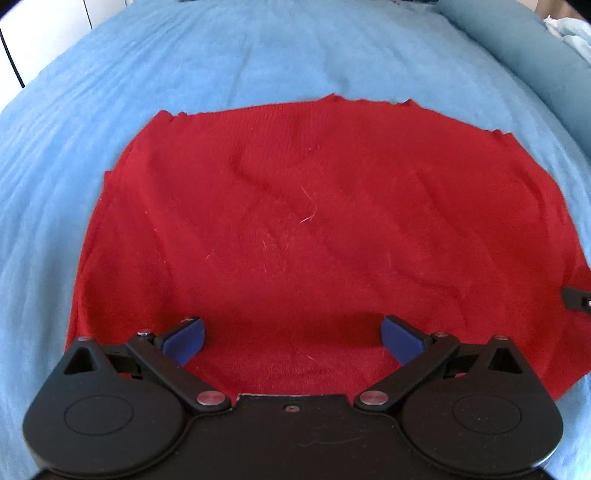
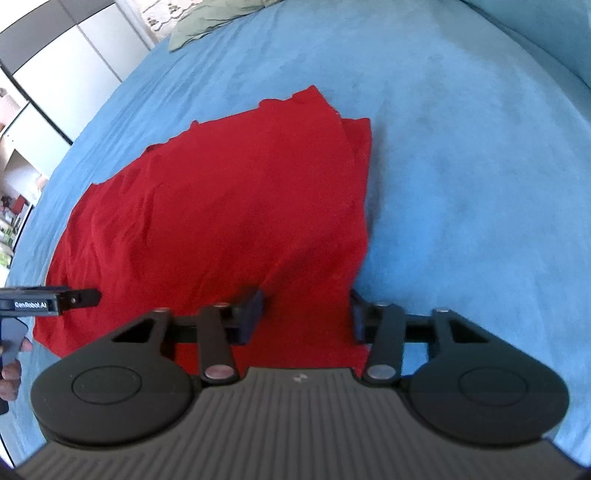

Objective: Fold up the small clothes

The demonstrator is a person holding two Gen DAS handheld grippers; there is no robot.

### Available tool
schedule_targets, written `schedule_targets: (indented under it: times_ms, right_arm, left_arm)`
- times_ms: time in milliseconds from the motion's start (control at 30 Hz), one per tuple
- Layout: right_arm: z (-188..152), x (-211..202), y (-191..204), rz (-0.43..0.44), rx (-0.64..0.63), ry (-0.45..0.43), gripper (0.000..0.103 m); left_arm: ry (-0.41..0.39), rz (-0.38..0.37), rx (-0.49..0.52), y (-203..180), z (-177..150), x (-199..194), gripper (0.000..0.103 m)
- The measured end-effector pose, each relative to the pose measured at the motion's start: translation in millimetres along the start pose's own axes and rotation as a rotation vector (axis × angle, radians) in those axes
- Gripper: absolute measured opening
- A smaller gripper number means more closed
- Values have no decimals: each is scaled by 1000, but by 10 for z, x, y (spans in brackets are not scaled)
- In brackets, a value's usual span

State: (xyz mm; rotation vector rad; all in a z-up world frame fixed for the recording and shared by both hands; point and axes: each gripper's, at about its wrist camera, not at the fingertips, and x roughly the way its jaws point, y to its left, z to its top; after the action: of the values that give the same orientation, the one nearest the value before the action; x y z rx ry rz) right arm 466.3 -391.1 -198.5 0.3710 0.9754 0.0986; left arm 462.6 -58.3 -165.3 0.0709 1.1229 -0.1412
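A green pillow (image 2: 207,22) lies at 11 o'clock on the blue bed (image 2: 461,166). Both tongs, left (image 1: 293,338) and right (image 2: 306,314), hover released over the red cloth's (image 1: 295,221) near hem.

we see a plain red garment (image 1: 295,221) on a light blue bed sheet (image 1: 221,55). our left tool (image 1: 291,338) is black with dark blue pads (image 1: 184,341); our right tool (image 2: 306,314) is black with a grey ribbed body. a pale green pillow (image 2: 207,22) lies at the far edge.
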Motion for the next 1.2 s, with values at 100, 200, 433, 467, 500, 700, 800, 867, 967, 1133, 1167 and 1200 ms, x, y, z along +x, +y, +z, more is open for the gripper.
schedule_targets:
  times_ms: [100, 200, 433, 467, 500, 700, 800, 867, 967, 1133, 1167, 1200]
  right_arm:
    - [27, -58, -8, 0, 57, 5, 36]
    - [107, -180, 74, 21, 108, -5, 31]
    - [573, -590, 937, 177, 110, -62, 28]
    - [636, -601, 1150, 205, 84, -62, 28]
    - [695, -574, 1447, 239, 41, -50, 28]
    - [446, 112, 3025, 310, -248, 96, 28]
    - [110, 754, 3457, 241, -283, 184, 28]
    - [-47, 990, 3536, 198, -273, 192, 29]
    - [-129, 1017, 3546, 202, -228, 151, 45]
    - [-31, 624, 3553, 263, -258, 53, 79]
    - [22, 491, 3521, 263, -260, 26, 79]
    - [67, 307, 3456, 251, -264, -16, 81]
  left_arm:
    - [19, 15, 4, -24, 38, 51, 103]
    - [33, 22, -2, -36, 66, 71, 103]
    - [47, 6, -3, 217, 98, -199, 102]
    - [35, 1, -8, 327, 84, -292, 102]
    - [23, -7, -17, 474, 61, -395, 102]
    - [5, 19, -76, 1270, -211, -614, 102]
    - [29, 29, -85, 1510, -425, -534, 102]
    - [41, 25, -89, 1614, -565, -488, 102]
    - [33, 7, -91, 1699, -726, -492, 102]
    - [10, -27, -85, 1718, -770, -582, 102]
    - [0, -33, -79, 1702, -761, -625, 102]
    - [-13, -40, -76, 1664, -730, -681, 102]
